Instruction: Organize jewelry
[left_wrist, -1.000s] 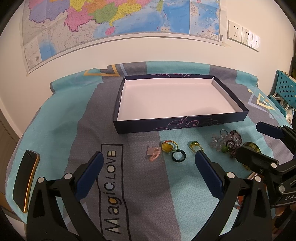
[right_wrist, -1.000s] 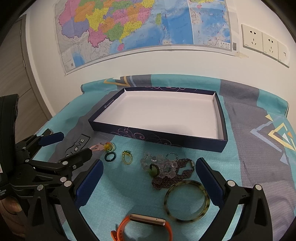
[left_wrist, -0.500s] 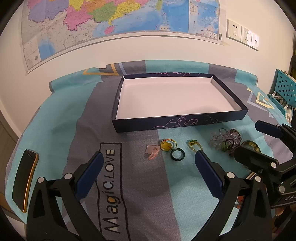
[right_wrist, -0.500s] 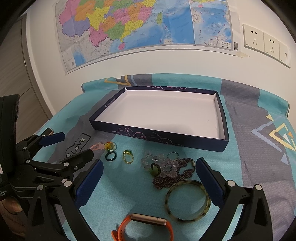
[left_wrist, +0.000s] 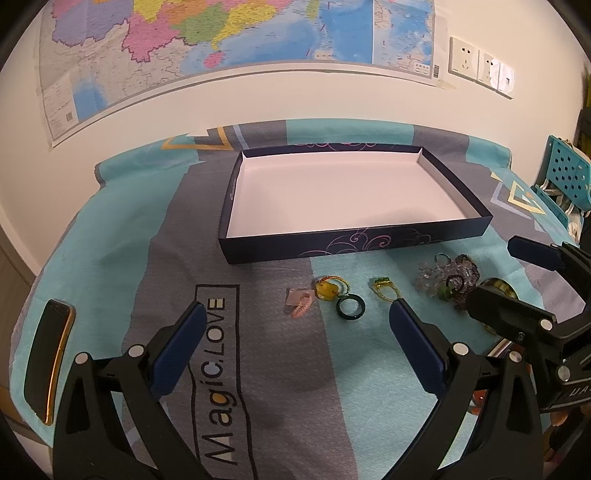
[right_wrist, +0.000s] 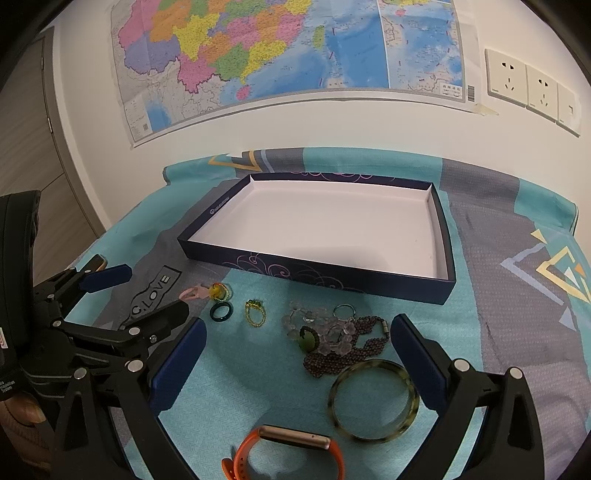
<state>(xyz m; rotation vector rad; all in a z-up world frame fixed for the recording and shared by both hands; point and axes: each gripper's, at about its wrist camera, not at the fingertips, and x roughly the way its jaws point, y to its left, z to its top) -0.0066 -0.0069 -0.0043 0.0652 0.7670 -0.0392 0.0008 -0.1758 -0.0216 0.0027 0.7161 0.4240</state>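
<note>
A shallow dark blue box (left_wrist: 354, 246) (right_wrist: 317, 274) with a white floor stands on the cloth, nothing inside it. In front of it lie a pink clip (left_wrist: 301, 302), a yellow pendant (left_wrist: 328, 288), a dark green ring (left_wrist: 350, 308) (right_wrist: 221, 311), a gold-green ring (left_wrist: 384, 288) (right_wrist: 255, 313), a heap of clear and dark beads (right_wrist: 340, 336), a mottled bangle (right_wrist: 373, 399) and an orange watch band (right_wrist: 288, 450). My left gripper (left_wrist: 295, 321) is open above the small rings. My right gripper (right_wrist: 295, 336) is open over the bead heap.
A phone (left_wrist: 48, 360) lies at the cloth's left edge. A map and wall sockets (right_wrist: 524, 85) hang behind the table. A teal perforated basket (left_wrist: 565, 173) stands at the right. Bare cloth with "Magic.LOVE" lettering (left_wrist: 218, 373) lies near the left gripper.
Both views have shifted slightly; the box and jewelry sit a little lower or closer in frame. Nothing was taken hold of, and both grippers stay open.
</note>
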